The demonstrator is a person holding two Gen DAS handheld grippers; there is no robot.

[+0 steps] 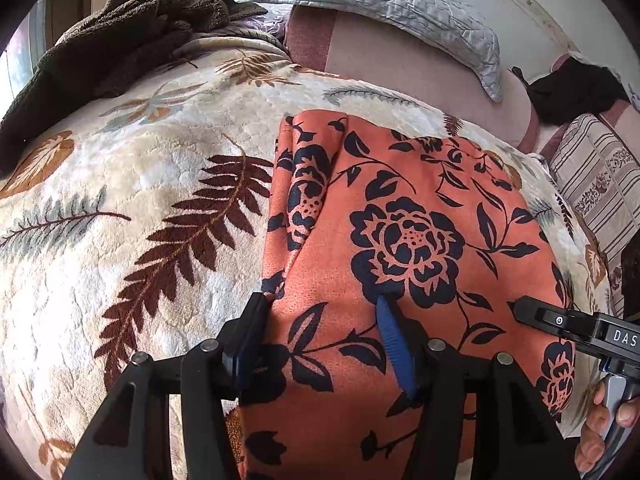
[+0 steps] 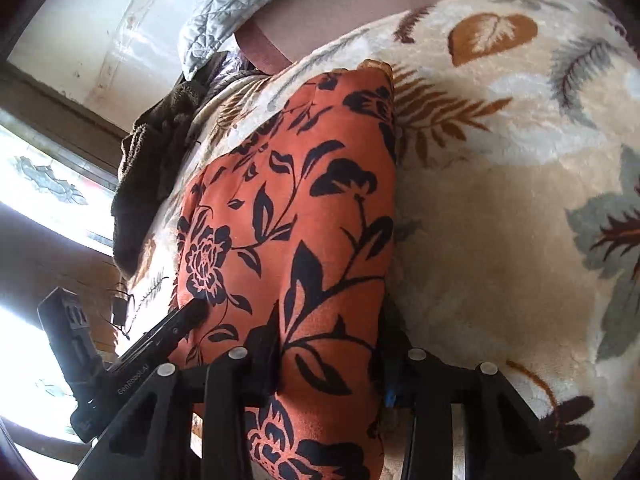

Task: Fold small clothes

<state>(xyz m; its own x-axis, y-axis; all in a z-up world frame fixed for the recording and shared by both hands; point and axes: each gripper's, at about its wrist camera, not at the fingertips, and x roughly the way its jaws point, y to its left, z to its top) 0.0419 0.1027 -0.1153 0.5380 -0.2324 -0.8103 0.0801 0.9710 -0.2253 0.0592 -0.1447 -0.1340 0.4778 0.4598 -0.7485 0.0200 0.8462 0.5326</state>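
Your orange flowered cloth [image 1: 400, 240] lies folded on the leaf-print blanket [image 1: 120, 208]. Your left gripper [image 1: 320, 308] stands wide over the cloth's near edge. Your right gripper [image 2: 328, 344] also straddles the cloth, fingers apart; whether they pinch it, I cannot tell.

Bare blanket [image 1: 120, 208] lies left; brown towel [image 1: 100, 44] blocks beyond.

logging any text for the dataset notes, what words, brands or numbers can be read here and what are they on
"DAS": white letters on the black body of the right tongs, cut off by the picture's edge in the left wrist view.
"GenRobot.AI": small pale print on the body of the left tongs, in the right wrist view.
No text shows on the orange floral garment or the leaf-print blanket.
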